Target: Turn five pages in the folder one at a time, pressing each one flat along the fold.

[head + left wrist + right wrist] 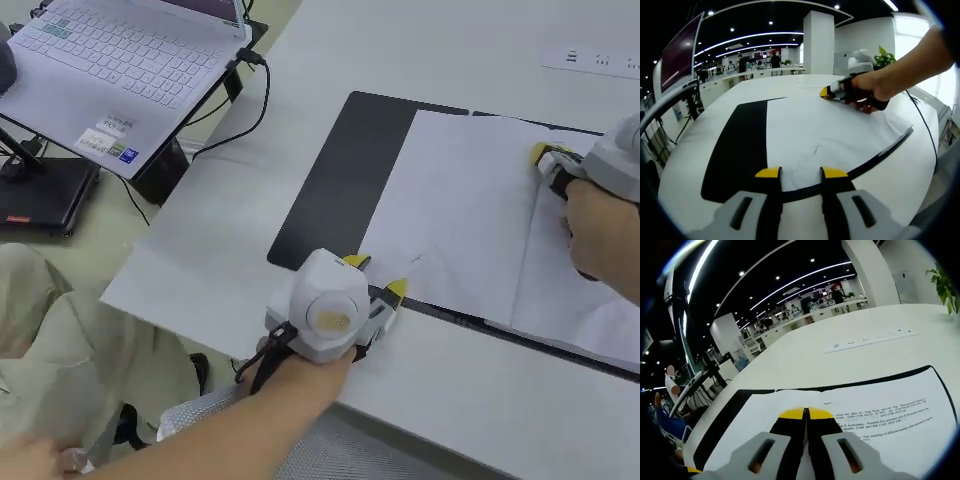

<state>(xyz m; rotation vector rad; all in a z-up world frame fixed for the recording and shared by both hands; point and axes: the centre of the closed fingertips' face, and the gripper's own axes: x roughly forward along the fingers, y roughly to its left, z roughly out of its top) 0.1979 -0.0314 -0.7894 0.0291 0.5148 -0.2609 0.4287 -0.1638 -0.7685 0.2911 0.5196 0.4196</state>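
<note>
Pressing down on the page (460, 210), the right tool (806, 411) has its jaws closed tight. The left tool (801, 172) has its jaws apart, with the folder (330, 180) lying just ahead of it. Pushing too hard could wrinkle that page.

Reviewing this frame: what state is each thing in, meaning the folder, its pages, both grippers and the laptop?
Black folder, open, flat on the white table.
White left-hand page, lying over the left cover.
Left gripper, open, at the folder's near edge.
Right gripper, shut, tips on the paper by the fold.
Silver laptop, lid open.
</note>
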